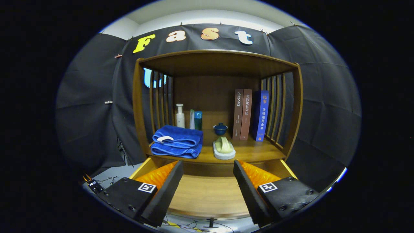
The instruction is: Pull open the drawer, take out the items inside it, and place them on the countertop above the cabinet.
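Tongs (208, 181) hang spread apart and empty at the bottom centre, over the pulled-out drawer (208, 194), whose visible floor looks bare. Further up, mid-frame on the bench (255, 152), lie a soft blue towel (177, 141), easy to pinch at a fold, and a light, squashy slipper (223, 148), best gripped across its strap.

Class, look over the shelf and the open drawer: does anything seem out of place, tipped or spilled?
One oddity: a slipper lies on the countertop among a folded towel, bottles, a small lidded cup and upright books. Nothing is tipped or spilled. The tongs hang open over the open drawer.
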A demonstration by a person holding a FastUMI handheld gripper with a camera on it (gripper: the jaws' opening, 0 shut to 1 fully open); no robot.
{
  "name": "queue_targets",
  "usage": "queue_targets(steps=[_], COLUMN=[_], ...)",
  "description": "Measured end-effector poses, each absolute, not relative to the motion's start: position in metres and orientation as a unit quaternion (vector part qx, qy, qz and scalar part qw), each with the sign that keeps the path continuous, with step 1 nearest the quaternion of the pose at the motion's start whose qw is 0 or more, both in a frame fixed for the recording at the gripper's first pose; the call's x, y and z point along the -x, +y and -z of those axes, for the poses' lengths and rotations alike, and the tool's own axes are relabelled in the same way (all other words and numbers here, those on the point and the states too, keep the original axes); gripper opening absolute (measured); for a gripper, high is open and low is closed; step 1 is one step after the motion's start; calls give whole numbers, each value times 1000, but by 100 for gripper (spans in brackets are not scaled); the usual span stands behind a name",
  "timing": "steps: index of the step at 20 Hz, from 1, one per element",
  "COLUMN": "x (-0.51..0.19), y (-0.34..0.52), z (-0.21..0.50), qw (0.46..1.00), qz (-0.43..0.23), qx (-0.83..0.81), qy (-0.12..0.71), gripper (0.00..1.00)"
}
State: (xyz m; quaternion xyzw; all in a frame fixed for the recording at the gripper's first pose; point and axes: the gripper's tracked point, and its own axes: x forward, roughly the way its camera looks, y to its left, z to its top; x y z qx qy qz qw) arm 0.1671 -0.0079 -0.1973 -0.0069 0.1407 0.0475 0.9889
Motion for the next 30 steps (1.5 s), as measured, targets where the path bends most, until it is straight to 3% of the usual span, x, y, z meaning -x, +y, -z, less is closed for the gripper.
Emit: queue_targets(steps=[8, 12, 22, 30], x=[-87, -67, -88, -88], y=[-32, -27, -42, -44], z=[247, 286, 347, 348], qw=[994, 994, 988, 989], qz=[-20, -19, -8, -6], qx=[53, -1, -3, 11], qy=[99, 106, 152, 146], gripper=[99, 99, 99, 99])
